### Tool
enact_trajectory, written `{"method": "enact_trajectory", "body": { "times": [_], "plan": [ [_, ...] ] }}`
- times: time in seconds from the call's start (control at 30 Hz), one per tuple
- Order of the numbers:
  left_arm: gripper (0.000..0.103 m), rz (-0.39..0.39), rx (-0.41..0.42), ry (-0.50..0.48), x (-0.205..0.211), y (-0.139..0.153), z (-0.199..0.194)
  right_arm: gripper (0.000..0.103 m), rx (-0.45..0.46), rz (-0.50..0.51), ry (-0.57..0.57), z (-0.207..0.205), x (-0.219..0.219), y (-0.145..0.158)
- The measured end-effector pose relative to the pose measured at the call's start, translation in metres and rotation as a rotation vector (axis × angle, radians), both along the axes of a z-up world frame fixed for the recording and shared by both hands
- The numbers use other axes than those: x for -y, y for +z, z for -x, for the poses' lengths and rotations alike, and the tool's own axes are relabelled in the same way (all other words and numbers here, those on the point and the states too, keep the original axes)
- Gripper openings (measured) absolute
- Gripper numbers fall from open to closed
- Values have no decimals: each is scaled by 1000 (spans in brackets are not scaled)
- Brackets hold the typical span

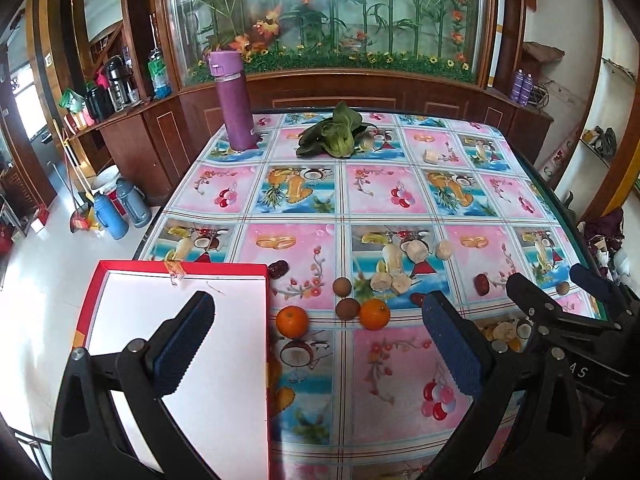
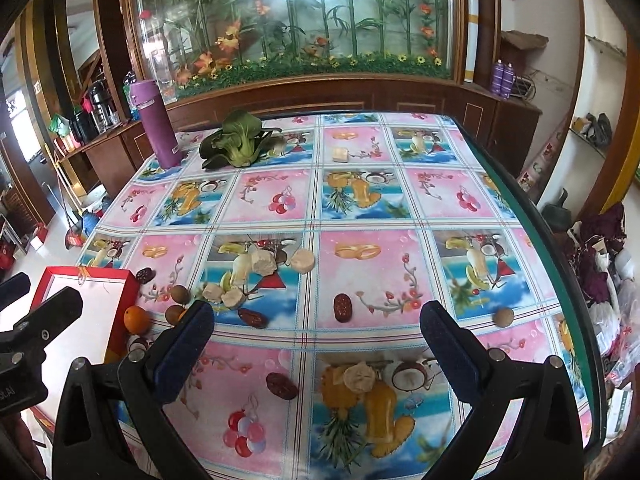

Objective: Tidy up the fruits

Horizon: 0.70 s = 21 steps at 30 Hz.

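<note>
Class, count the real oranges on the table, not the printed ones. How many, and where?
2. One orange lies right beside the red box; the other orange sits just right of two small brown fruits, touching the nearer one. Others may be hidden behind the tools.

Left tool [image 1: 320, 340] — black plastic arms, ribbed blue pads, silver pivot screws, right tool [image 2: 316, 338] alike.

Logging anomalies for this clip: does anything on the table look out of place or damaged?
Yes: a leafy green vegetable lies loose at the table's far end beside the purple flask, among no fruit. The red box carries torn tape on its far rim.
</note>
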<state>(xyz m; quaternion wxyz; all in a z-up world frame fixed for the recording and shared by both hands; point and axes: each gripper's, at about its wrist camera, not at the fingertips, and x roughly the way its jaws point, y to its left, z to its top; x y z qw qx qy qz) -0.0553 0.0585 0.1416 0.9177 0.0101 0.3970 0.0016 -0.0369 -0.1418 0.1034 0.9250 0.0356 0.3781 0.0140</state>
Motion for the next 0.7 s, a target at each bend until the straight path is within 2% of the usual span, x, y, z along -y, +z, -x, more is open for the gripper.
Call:
{"method": "enact_trajectory", "body": {
  "times": [0.2,0.4,0.57,0.7],
  "plan": [
    [103,-3,-6,4,-1,-2,-3,102,-3,-5,-16,-4,4,-1],
    [103,27,-57,7,-14,-14,-7,102,-5,-7,-11,-5,3,-2],
    [103,16,-81,92,-55,-27,4,102,-16,-10,26,-7,-4,-5],
    [103,-33,-82,168,-86,-35,19,102,-33,-20,71,-11,-14,-9]
  ]
}}
